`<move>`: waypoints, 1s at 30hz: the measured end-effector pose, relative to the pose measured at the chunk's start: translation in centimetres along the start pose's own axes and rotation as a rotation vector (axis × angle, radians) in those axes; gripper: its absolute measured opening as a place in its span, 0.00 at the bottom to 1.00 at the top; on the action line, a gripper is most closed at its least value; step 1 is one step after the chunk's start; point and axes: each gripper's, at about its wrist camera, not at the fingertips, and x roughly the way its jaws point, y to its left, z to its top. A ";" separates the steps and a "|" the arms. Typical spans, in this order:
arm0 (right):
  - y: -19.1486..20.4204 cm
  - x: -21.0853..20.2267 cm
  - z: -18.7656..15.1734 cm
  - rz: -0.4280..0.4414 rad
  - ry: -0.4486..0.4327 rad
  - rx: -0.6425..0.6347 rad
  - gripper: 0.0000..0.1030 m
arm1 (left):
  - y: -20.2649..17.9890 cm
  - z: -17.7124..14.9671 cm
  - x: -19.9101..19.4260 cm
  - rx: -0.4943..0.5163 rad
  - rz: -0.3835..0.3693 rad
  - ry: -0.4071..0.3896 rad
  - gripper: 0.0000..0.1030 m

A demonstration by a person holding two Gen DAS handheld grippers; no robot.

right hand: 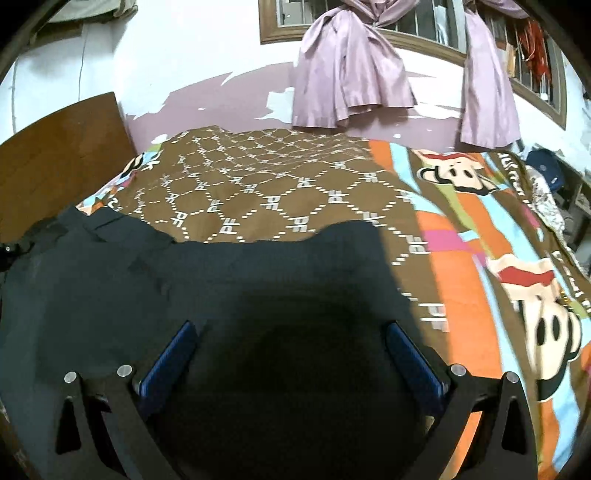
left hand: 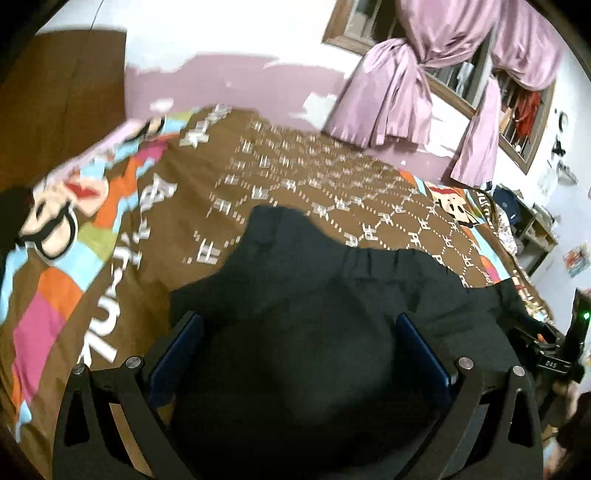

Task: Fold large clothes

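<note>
Dark garment (left hand: 295, 295), patterned bedspread (left hand: 295, 173) (brown), lilac curtains (right hand: 351, 74)

Brown cartoon-print bedspread (right hand: 280, 177) — wooden headboard (right hand: 55, 147), lilac curtains (right hand: 347, 81), barred window (right hand: 424, 22).

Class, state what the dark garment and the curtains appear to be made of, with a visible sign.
Dark garment: probably matte woven cloth; soft creases, no shine. Curtains: likely satin-like synthetic; glossy highlights along their hanging folds.

Beyond the dark garment (right hand: 229, 280) the bedspread (right hand: 266, 184) lies flat and bare up to the wall. The headboard (right hand: 55, 155) blocks the left; curtains (right hand: 347, 81) hang behind.
</note>
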 end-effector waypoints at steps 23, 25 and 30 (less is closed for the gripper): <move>-9.4 3.0 -5.7 0.334 0.148 0.320 1.00 | 7.9 -2.8 2.8 -0.265 -0.326 0.249 0.99; -9.4 2.7 -5.7 0.338 0.154 0.318 1.00 | 8.6 -3.2 2.7 -0.286 -0.359 0.235 0.99; -7.8 2.7 -4.9 0.430 0.201 0.249 1.00 | 9.4 -3.1 2.5 -0.287 -0.370 0.240 0.99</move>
